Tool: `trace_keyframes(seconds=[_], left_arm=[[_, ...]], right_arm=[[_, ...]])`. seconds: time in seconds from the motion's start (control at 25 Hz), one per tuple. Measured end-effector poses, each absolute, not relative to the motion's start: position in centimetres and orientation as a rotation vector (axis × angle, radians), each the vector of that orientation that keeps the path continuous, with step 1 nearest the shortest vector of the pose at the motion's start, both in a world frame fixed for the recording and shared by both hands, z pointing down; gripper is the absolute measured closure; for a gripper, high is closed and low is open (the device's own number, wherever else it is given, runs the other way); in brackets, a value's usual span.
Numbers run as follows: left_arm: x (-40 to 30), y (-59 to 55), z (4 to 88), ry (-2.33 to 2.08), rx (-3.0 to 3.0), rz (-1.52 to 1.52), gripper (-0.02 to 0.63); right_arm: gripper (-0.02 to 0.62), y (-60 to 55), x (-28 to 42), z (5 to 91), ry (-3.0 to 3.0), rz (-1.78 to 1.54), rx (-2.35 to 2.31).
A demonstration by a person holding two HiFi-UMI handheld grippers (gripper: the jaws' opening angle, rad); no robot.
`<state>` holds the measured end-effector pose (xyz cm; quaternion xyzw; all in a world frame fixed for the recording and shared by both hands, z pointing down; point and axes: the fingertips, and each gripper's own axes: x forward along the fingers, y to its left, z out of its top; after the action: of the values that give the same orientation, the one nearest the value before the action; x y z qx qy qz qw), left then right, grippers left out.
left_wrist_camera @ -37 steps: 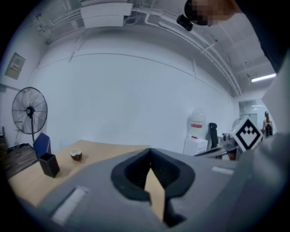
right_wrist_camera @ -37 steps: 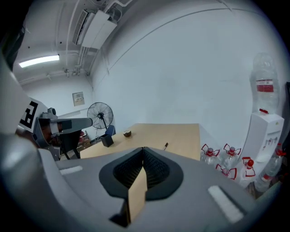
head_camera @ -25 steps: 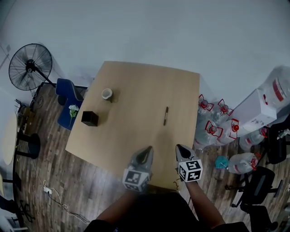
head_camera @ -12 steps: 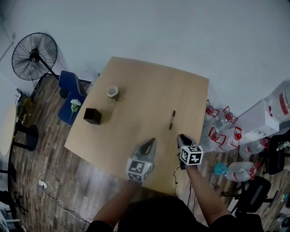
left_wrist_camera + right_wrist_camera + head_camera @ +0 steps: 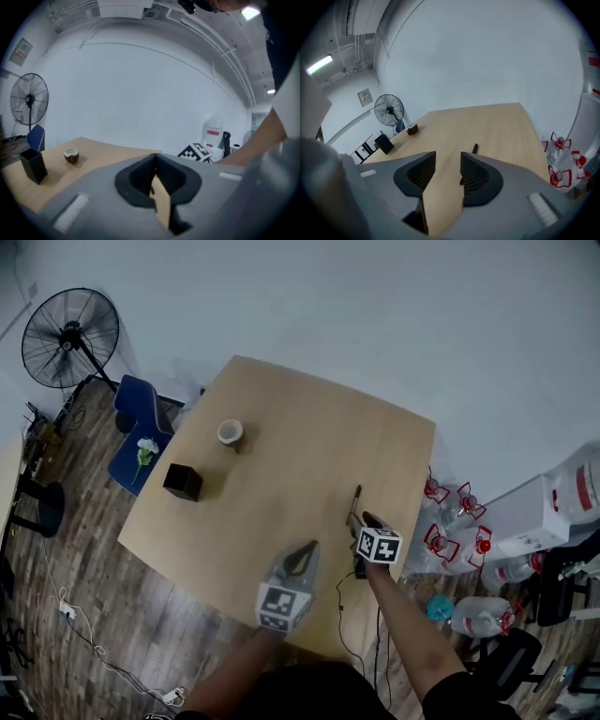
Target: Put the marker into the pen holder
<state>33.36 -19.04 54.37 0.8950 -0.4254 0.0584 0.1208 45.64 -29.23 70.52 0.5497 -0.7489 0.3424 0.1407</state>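
While the right gripper stands empty, its jaws just opened wide, the marker lies on the table just ahead; left gripper closed, empty; pen holder well apart.

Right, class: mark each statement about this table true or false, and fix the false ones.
1. The marker is in the pen holder. False: it lies on the table.
2. The left tongs are shut. True.
3. The right tongs grip the marker. False: they have just been opening and stand apart, off the marker.
4. A cup stands on the table. True.
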Motion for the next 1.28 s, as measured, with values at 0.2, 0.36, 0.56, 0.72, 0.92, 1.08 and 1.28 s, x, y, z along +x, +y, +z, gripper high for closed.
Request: trace_keyframes(seconds=[0.2,0.36,0.56,0.72,0.92,1.08,1.28], left_arm=[[33.5,-20.1,56.1,-1.235,2.589,0.181,0.604],[33.3,-20.6,56.7,-1.229,2.592,0.199,0.604],[33.0,-21.6,57.3,-1.236,2.568,0.196,0.604],[32.4,-22.1,58.4,-1.244,2.479,0.153,0.604],[31.8,-21.8,59.5,-1.258,2.500,0.218,0.604],[31.3,-20.9,60.1,-1.272,2.487,0.232,0.604],[30.6,-19.9,60.3,-1.293,2.480,0.248,0.604]], right_arm=[[0.420,-31.9,46.4,73.8,-2.108,1.004,1.566],[0.417,-32.7,47.3,76.1,-2.048,1.037,1.569],[0.419,-33.7,47.5,77.9,-1.984,1.049,1.578],[0.419,-34.5,46.8,79.1,-1.981,1.031,1.543],[0.419,-34.7,46.6,80.9,-1.926,1.050,1.543],[0.450,-34.4,46.0,81.7,-1.908,0.945,1.511],[0.487,-33.3,46.0,83.2,-1.872,0.894,1.458]])
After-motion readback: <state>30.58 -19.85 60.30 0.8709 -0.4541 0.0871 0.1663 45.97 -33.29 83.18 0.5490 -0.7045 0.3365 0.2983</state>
